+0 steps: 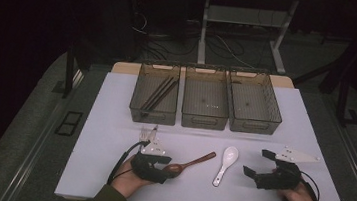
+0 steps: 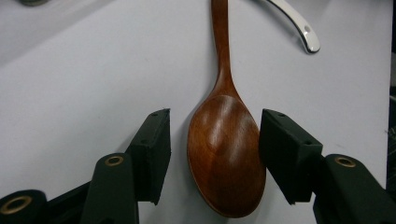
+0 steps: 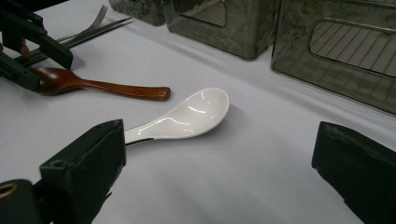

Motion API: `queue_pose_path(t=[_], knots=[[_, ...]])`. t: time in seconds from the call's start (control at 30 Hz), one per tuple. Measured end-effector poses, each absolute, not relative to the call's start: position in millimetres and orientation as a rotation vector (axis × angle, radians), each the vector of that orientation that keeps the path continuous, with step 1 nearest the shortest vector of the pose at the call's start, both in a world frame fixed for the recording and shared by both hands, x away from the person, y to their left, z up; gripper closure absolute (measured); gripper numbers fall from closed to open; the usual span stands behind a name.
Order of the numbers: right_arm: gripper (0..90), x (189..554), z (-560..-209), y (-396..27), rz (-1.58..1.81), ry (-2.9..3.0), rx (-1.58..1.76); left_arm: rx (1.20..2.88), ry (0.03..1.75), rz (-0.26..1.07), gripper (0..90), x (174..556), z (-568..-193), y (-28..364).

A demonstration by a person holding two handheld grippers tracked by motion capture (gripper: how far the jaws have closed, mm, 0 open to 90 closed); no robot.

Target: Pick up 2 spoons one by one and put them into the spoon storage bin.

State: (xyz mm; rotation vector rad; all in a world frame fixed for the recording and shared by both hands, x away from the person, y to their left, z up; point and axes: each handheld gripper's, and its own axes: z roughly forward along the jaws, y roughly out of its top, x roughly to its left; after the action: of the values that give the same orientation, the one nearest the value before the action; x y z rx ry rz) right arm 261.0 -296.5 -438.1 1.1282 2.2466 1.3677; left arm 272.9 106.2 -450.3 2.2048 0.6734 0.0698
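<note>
1. The left gripper [image 1: 167, 168] sits low over the table, held in the person's left hand [image 1: 128, 178], and points toward the table's middle.
2. Its jaws stand partly apart; in the left gripper view one pad is clear of what lies between them, and the other looks close to or at its edge.
3. The right gripper [image 1: 256, 164] is held in the right hand [image 1: 299, 194], its jaws spread wide with nothing between them.
4. Both forearms come in from the near edge.

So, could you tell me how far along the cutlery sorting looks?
Done: chopsticks lie in the left bin. In hand: the left claw straddles the wooden spoon, pads not yet pressing. Left: the white spoon and fork lie on the table; the right claw is open.
</note>
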Motion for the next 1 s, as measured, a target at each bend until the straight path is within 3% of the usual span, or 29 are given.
queue_pose_path(t=[0.33, 1.0], knots=[[2.6, 261, -438, -297, 1.366, 2.242, 1.131, 2.248, 0.631, 0.099, 46.5, 271, -449, 103], [2.6, 261, -438, -297, 1.361, 2.246, 1.130, 2.312, 0.572, 0.058, 68.7, 265, -445, 92]])
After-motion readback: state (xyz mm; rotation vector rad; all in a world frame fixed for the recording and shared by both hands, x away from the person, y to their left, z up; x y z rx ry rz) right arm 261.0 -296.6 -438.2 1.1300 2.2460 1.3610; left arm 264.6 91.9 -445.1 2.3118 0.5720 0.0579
